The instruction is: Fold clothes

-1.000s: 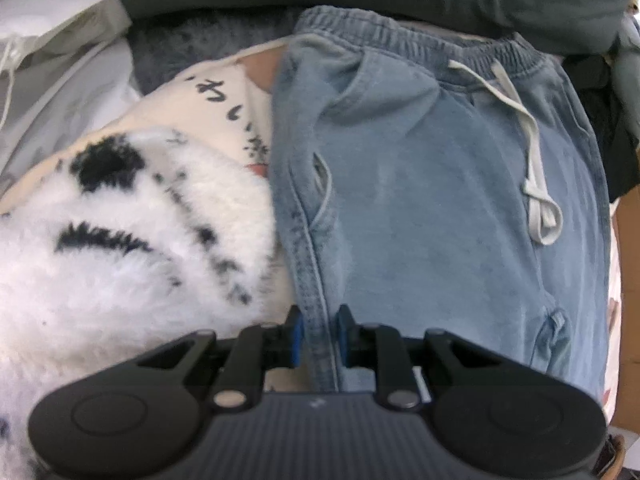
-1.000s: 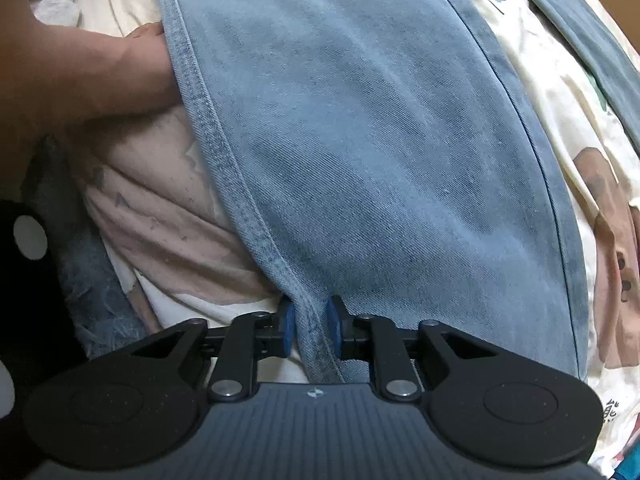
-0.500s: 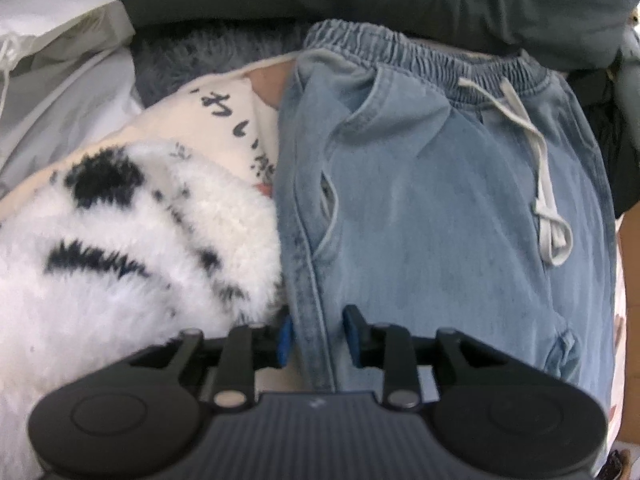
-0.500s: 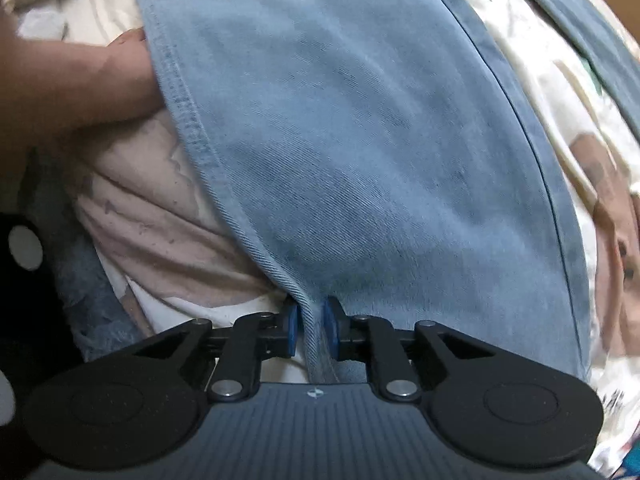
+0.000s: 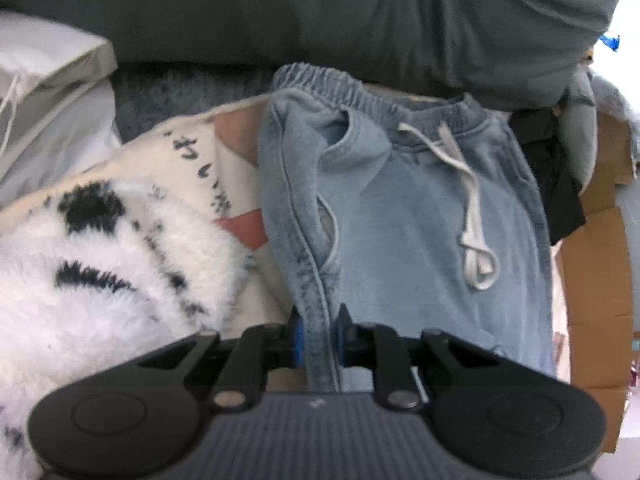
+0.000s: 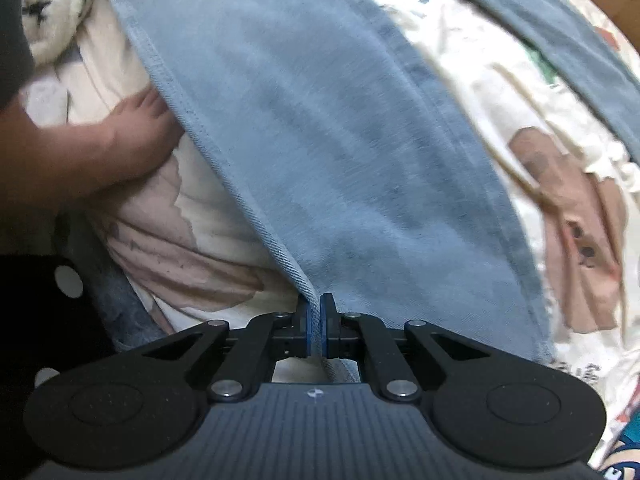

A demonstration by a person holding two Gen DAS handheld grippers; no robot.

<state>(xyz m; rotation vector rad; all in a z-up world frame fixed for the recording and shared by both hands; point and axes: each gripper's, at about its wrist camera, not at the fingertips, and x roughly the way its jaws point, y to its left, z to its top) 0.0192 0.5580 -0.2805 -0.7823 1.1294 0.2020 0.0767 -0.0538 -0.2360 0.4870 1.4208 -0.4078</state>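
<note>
- L gripper [image 5: 319, 334], near centre of L wrist view: black, blue pads, jaws at a narrow gap w/ the stitched side seam of the light-blue denim drawstring trousers [image 5: 420, 232] running between them; pads look to touch the seam on both sides.
- Trousers run from the gripper away to the far side, lying front-up; elastic waistband at far end, side pocket opening gapes just left of centre.
- White drawstring [image 5: 472, 216] trails down the front, knotted loop at its near end.
- Left of trousers, near: fluffy white throw w/ black patches [image 5: 92, 280]. Beyond it, cream printed sheet w/ dark lettering [image 5: 192, 168], touching the trousers' left edge.
- Far left: pale grey-white folded fabric [image 5: 48, 92]. Across the far side: dark grey-green cushion [image 5: 320, 16].
- Right edge: brown cardboard [image 5: 592, 280]; black cloth [image 5: 556, 188] just beyond trousers' right side.
- R gripper [image 6: 314, 330], near centre of R wrist view: jaws nearly closed, pinching the hemmed edge of the same denim [image 6: 340, 140]; cloth rises from pads, spreads far and right.
- Under the denim: cream sheet w/ pink-brown cartoon print [image 6: 520, 128], showing both sides.
- Left, mid: person's bare hand [image 6: 120, 136] pressed on the sheet, fingertips at the denim edge.
- Frames blurred; finer detail unclear.
</note>
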